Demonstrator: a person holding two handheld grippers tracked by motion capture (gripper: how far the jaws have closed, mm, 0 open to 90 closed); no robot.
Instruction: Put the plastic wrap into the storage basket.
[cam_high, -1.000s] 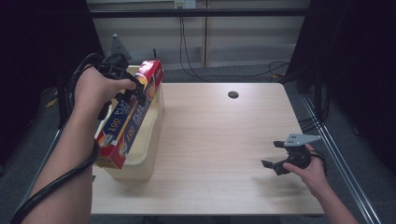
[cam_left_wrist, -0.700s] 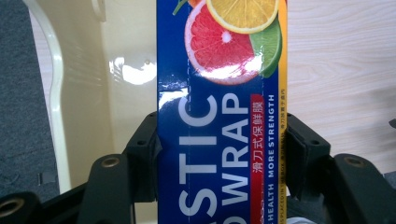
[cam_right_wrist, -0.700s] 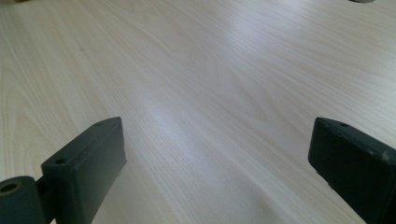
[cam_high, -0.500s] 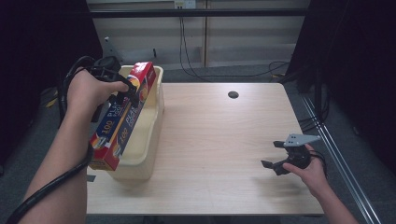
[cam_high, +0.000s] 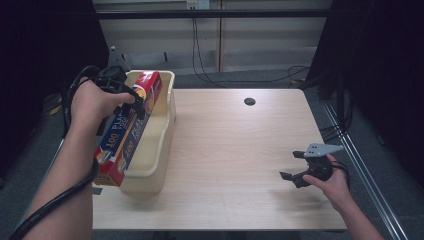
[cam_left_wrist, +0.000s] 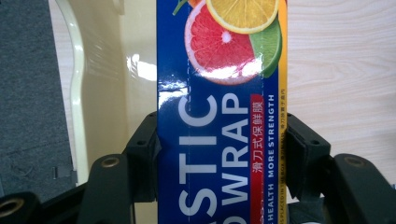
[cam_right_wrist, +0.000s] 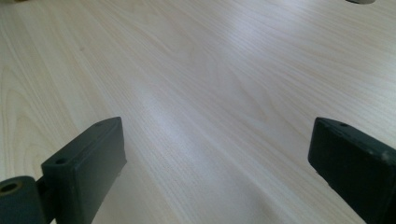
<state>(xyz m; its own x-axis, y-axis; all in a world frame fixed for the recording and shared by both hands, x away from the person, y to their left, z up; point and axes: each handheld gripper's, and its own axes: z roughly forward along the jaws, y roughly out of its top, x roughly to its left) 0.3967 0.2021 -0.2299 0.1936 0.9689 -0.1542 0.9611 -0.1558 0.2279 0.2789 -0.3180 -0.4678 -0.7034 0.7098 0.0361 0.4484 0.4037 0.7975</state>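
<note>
Cream tub (cam_high: 159, 150) with plastic wrap box (cam_high: 127, 131) slanted above, tool-clamped.

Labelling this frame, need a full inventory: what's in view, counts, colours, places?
plastic wrap box: 1, blue and red with fruit print, held tilted over the tub's left side
tub: 1, cream, left part of the table
table: 1, light wood, centre
hole: 1, dark, far side of the table top
cables: several, black, on the floor beyond the table
left gripper: 1, black, jaws pressed on both sides of the box
right gripper: 1, black with grey plate, jaws open, low over the table's right front
forearms: 2, coming in from the bottom edge
</note>
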